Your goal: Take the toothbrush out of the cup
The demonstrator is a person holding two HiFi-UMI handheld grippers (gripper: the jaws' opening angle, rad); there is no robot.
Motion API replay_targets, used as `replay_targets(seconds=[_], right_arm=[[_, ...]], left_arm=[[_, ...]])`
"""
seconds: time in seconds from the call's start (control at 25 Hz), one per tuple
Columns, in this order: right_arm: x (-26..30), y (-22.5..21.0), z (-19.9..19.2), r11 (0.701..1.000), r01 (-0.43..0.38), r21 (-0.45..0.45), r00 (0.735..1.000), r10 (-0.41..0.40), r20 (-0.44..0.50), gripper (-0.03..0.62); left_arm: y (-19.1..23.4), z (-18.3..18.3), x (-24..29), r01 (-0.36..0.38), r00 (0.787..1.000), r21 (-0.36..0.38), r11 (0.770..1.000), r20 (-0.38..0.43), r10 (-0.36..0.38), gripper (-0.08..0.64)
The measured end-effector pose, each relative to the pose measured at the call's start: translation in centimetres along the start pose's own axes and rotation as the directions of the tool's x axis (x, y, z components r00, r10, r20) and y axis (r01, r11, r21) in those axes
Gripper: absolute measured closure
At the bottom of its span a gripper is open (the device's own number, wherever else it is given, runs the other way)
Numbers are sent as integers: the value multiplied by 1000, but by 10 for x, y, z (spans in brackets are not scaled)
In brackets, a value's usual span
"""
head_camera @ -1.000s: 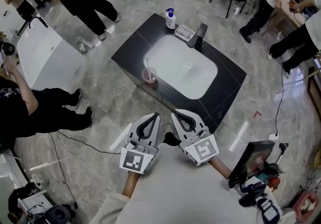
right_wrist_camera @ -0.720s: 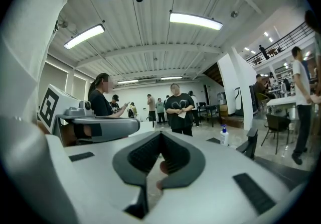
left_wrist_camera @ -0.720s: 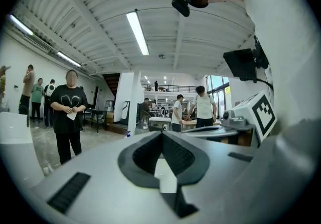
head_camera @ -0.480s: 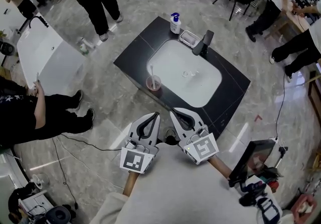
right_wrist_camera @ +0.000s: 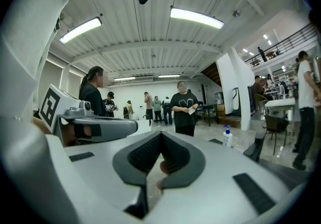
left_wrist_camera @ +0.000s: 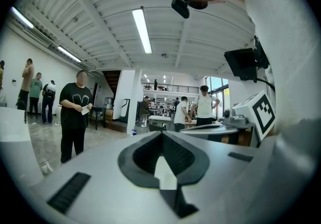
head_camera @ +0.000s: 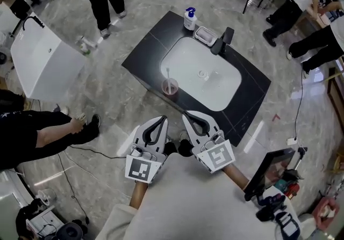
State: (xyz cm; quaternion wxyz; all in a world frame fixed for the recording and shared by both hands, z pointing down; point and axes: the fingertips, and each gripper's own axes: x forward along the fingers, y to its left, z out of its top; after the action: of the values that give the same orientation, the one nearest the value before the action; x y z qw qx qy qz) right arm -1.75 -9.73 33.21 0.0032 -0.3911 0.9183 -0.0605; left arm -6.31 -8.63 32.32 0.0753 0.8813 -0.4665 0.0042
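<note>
The left tongs (head_camera: pixel 161 119) are shut tight, tip to tip, and hold nothing. The right tongs (head_camera: pixel 186 115) are shut tight too, and they are empty. Both are out over the floor, side by side, pointing at the black counter (head_camera: pixel 144 53) with the white sink (head_camera: pixel 215 80).

The toothbrush (head_camera: pixel 167 74) stands in the pink cup (head_camera: pixel 170 87). The cup sits on the counter at the sink's near edge, away from both tongs.

A second ago the cup was farther from the tongs. Now it is closer. The tongs were shut then too.
</note>
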Motion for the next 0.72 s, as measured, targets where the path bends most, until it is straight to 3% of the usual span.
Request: replay_targets(seconds=[0.24,0.4,0.52,0.72], right_arm=[[7,-1,-2,1000,3,23,1000,-3,16,589],[-1,-4,-29,999,-5,34,997,8,-80,589],[4,-8,-27,997,11,73,1000,-9,-27,589],[3,-9,-48,996,23,87,998,-18,-58,589]], left_arm=[[5,-21,-9,-33,998,-28,999,-52,31,557],[5,-40,-12,-49,996,-45,998,-81,46,557],[10,-52,-10,-56,995,-62,997,-91,51,557],[18,-79,-8,-51,993,-86,995,-114,41,557]])
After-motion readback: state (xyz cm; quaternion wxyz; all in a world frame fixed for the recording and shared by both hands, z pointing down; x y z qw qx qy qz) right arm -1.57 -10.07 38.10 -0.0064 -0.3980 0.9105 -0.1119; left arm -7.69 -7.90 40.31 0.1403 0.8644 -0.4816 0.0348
